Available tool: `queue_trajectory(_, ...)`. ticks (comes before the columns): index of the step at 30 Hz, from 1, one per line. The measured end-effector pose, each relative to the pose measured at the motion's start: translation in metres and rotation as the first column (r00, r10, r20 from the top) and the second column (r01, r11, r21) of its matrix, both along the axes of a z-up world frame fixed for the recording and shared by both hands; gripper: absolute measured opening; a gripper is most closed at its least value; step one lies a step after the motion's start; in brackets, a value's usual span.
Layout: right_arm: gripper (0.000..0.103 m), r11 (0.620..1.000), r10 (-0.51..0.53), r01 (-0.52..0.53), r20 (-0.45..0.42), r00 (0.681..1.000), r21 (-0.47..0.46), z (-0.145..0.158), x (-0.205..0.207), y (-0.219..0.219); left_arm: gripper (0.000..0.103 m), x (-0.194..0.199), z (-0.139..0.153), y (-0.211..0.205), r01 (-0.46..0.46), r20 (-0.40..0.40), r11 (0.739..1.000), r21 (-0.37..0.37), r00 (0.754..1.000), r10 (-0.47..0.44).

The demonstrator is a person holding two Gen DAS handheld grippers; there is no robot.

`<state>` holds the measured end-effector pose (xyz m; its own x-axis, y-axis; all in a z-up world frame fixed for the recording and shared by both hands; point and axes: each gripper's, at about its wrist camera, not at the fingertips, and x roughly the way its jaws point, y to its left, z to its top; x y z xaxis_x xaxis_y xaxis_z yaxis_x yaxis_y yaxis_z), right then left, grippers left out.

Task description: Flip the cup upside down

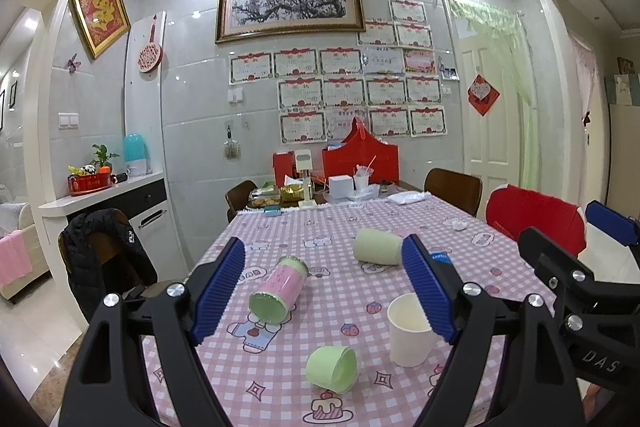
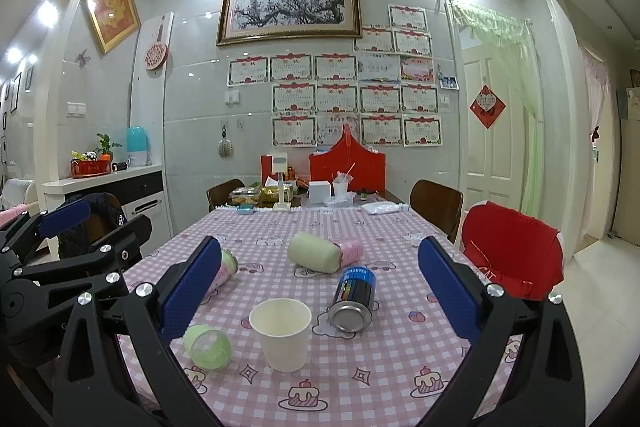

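Standing upright mid-table, white cup (image 2: 281,333); both claws spread, clear.

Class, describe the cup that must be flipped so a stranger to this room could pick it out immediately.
Start at the pink checked tablecloth and look at its near end. Among the scattered containers stands a plain white paper cup, mouth up. Unlike the small green cup and the metal can, it is upright, not on its side.

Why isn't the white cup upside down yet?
The white cup is upright: its open mouth faces up and its base sits on the tablecloth. It looks empty inside, and neither gripper touches it.
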<state>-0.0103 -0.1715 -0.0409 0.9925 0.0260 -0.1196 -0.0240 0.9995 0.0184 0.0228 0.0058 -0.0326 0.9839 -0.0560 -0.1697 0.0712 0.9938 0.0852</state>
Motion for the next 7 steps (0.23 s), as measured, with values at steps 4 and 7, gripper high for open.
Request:
queue_trajectory(4, 0.095, 1.0, -0.007, 0.007, -0.032, 0.999, 0.0, -0.01, 0.01, -0.001, 0.08, 0.011, -0.01, -0.003, -0.009, -0.024, 1.0, 0.021, 1.0, 0.009)
queue_trajectory(7, 0.095, 1.0, -0.025, 0.024, -0.071, 0.997, -0.015, -0.02, 0.021, -0.002, 0.08, 0.023, -0.021, -0.007, -0.008, -0.062, 0.999, 0.034, 0.998, 0.01)
